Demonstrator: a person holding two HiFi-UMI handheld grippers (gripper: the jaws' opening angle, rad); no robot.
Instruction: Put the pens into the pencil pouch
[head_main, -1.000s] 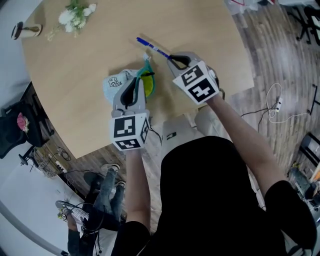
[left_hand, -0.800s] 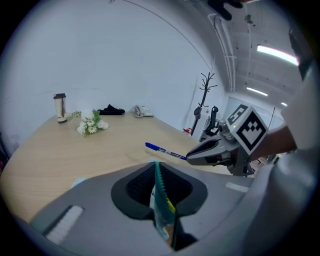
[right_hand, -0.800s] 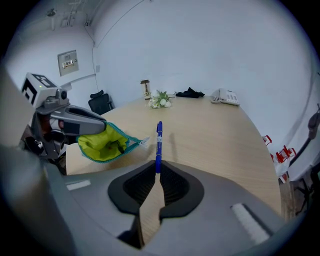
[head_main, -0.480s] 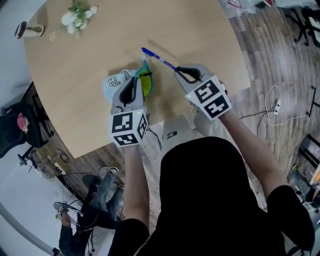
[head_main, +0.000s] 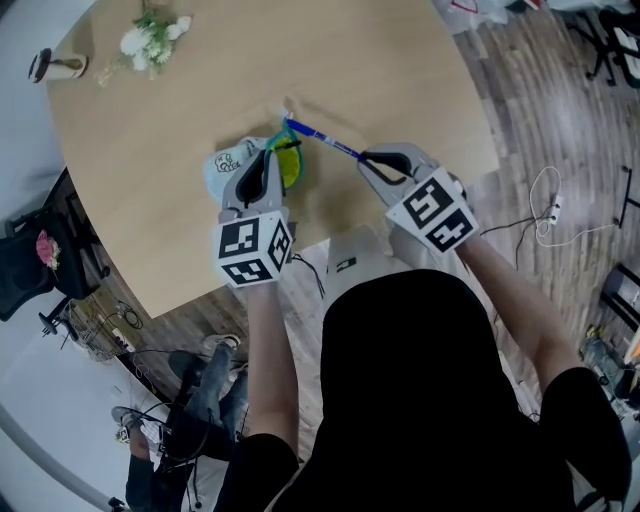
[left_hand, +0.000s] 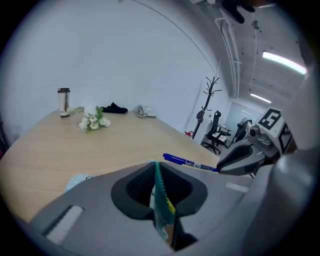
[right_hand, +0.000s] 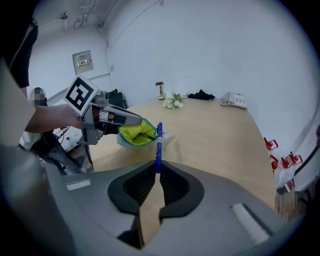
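A light blue pencil pouch with a yellow lining lies on the round wooden table. My left gripper is shut on the teal zipper edge of its mouth and holds it up and open. My right gripper is shut on one end of a blue pen. The pen sticks out ahead of the jaws, its far tip just beside the pouch's open mouth. In the left gripper view the pen lies level just beyond the pouch edge.
A small bunch of white flowers and a little stand sit at the table's far left. A telephone and a dark cloth lie at its far side. The table's near edge runs just below both grippers.
My right gripper has carried the pen back toward me and to the right, and its tip now sits by the pouch's mouth. The left gripper has kept its hold and place.
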